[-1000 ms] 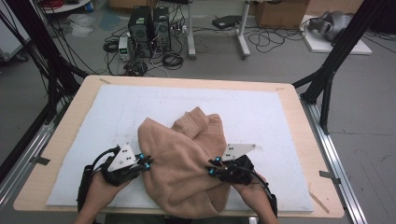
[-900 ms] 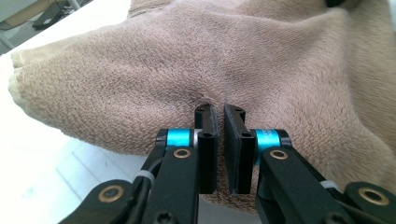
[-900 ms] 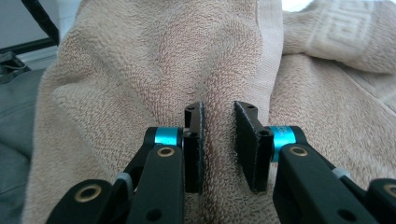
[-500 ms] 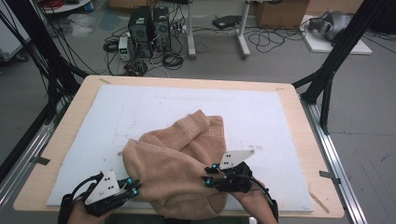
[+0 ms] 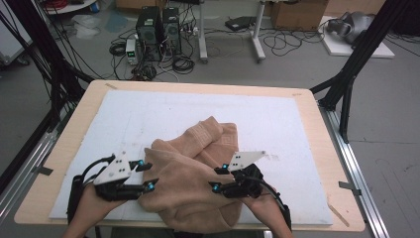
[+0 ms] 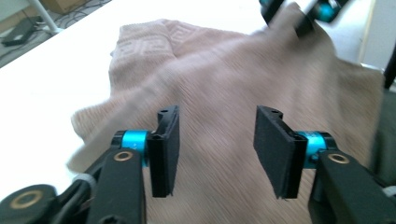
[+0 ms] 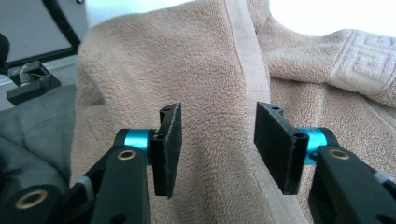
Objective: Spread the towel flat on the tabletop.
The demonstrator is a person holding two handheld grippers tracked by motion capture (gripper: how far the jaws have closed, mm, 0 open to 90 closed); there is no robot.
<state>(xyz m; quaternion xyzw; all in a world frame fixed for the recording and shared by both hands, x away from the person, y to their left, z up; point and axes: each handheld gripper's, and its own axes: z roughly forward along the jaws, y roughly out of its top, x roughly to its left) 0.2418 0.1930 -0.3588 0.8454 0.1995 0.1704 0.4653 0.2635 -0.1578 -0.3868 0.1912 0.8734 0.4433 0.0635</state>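
A tan towel (image 5: pixel 193 188) lies crumpled on the white mat (image 5: pixel 277 119), and its near part hangs over the table's front edge. My left gripper (image 5: pixel 147 174) is at the towel's left edge. Its jaws have just been opening and now stand open, with the towel (image 6: pixel 224 70) beyond the gap and neither pad pressing it. My right gripper (image 5: pixel 218 177) rests at the towel's right side. Its jaws have also just been opening. They stand open (image 7: pixel 217 109) over the towel's hemmed band (image 7: pixel 243 60), apart from it. In the left gripper view the left gripper (image 6: pixel 217 114) faces the right gripper (image 6: pixel 299 14) across the towel.
The wooden table (image 5: pixel 317 104) carries the mat, which lies bare behind and on both sides of the towel. Black frame struts (image 5: pixel 346 74) rise at the table's right and left. Computers and cables (image 5: pixel 158 29) sit on the floor beyond the far edge.
The left gripper dipped toward the front edge, dragging the towel's left part with it, then came back up and opened. The right gripper stayed in place and opened its jaws.
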